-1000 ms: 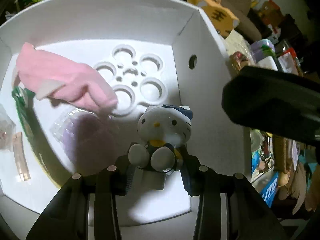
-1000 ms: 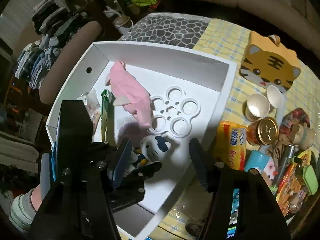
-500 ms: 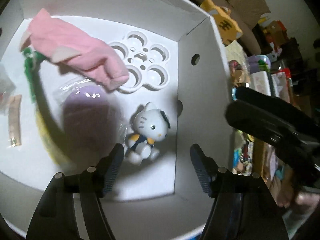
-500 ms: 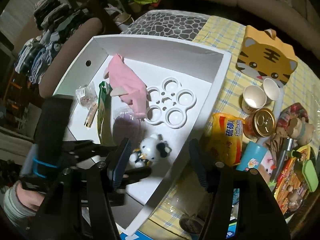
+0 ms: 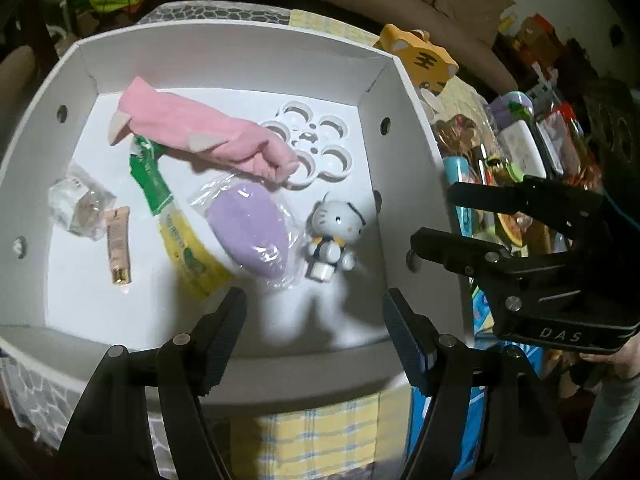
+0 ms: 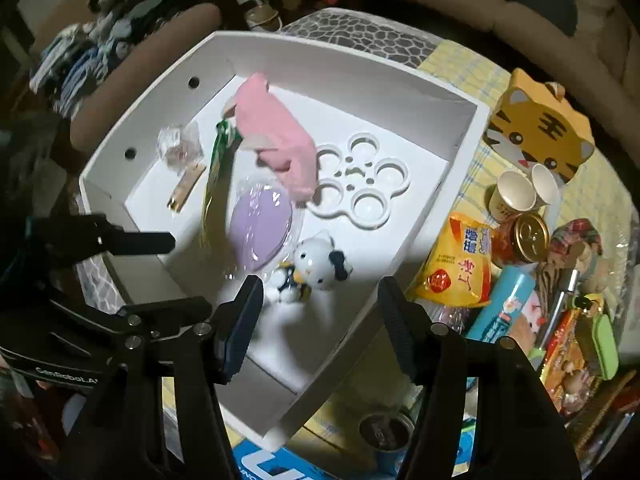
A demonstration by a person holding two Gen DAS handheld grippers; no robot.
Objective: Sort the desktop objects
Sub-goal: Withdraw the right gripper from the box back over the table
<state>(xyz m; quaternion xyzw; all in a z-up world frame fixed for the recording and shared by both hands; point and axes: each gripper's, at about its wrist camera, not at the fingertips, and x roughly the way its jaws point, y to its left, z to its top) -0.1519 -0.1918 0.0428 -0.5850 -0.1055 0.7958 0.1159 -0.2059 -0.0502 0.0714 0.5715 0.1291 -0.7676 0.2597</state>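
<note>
Hovering both grippers empty, left gripper (image 5: 312, 316) and right gripper (image 6: 320, 304) jaws spread wide, we see the white cat figurine (image 5: 334, 236) lying inside the white cardboard box (image 5: 224, 44) at five o'clock. Several items are boxed; the yellow snack packet (image 6: 460, 264), gold-lidded can (image 6: 530, 236) and more at three o'clock look left to sort.

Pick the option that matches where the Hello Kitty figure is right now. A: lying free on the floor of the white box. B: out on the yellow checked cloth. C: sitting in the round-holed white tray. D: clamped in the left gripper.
A: the Hello Kitty figure lies on the white box floor beside the purple wrapped item, clear of the open left gripper.
</note>
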